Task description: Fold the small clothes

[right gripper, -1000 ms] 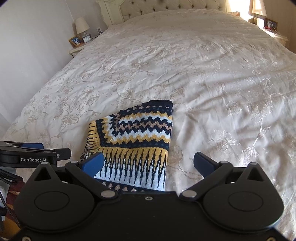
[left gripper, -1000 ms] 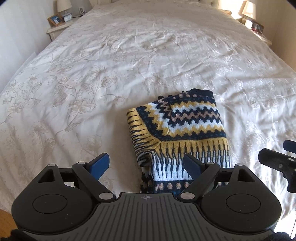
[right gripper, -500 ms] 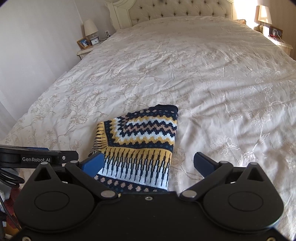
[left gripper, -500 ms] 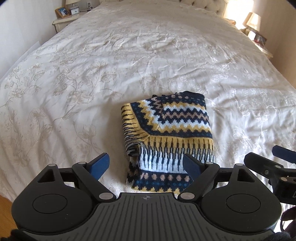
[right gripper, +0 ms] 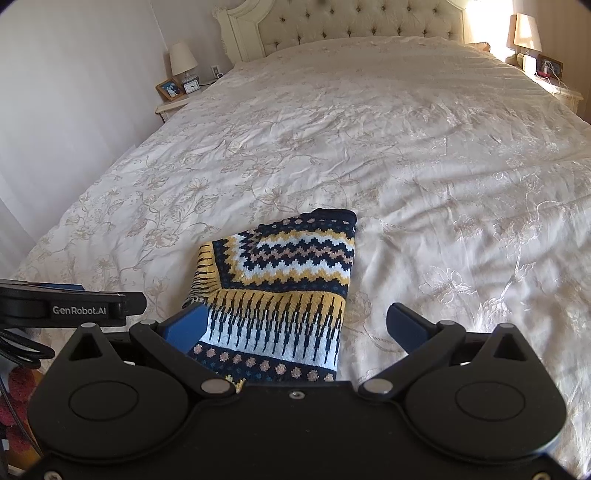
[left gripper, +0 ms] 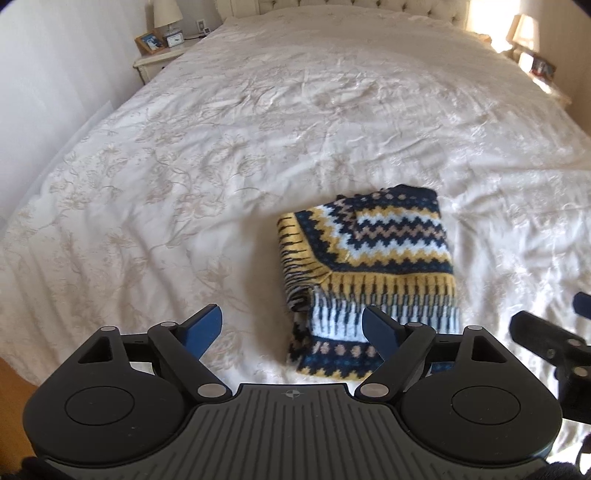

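Note:
A small knitted sweater (left gripper: 369,266) in navy, yellow and white zigzags lies folded into a compact rectangle near the foot of the bed; it also shows in the right wrist view (right gripper: 284,288). My left gripper (left gripper: 293,328) is open and empty, held above the bed's near edge, just left of the sweater's near end. My right gripper (right gripper: 295,323) is open and empty, above the sweater's near hem. Each gripper shows at the edge of the other's view: the right one (left gripper: 546,339) and the left one (right gripper: 70,304).
The cream floral bedspread (right gripper: 406,147) covers a wide bed with a tufted headboard (right gripper: 351,22). A nightstand with lamp, clock and photo frame (right gripper: 181,85) stands at the far left; another lamp and nightstand (right gripper: 532,48) at the far right. Wooden floor (left gripper: 11,373) shows at lower left.
Both grippers have drawn back and risen from the folded sweater, still open. More of the sweater's near hem and the headboard has come into view. The sweater has not moved.

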{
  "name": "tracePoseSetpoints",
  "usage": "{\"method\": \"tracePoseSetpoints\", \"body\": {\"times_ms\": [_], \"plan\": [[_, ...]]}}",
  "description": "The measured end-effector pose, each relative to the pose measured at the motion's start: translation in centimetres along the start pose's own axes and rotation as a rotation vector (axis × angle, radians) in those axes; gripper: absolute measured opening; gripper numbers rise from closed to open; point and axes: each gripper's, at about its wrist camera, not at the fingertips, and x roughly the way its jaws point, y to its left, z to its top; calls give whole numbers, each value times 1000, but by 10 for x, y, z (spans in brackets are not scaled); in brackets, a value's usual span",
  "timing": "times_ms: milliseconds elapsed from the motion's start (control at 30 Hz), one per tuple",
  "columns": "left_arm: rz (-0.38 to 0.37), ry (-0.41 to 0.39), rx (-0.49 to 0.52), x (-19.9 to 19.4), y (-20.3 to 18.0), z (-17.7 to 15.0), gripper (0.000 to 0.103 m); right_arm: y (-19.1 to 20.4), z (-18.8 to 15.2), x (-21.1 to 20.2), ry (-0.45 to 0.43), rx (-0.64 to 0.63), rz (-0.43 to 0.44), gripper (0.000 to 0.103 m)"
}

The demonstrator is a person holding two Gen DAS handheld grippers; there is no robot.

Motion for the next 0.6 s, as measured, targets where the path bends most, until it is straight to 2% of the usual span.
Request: {"method": "tracePoseSetpoints", "body": {"times_ms": [167, 600], "plan": [[-42, 20, -11, 1, 0, -1, 83, 0, -1, -3, -3, 1, -3, 103], [-75, 31, 6, 6, -6, 0, 83, -2, 1, -1, -2, 25, -25, 103]]}}
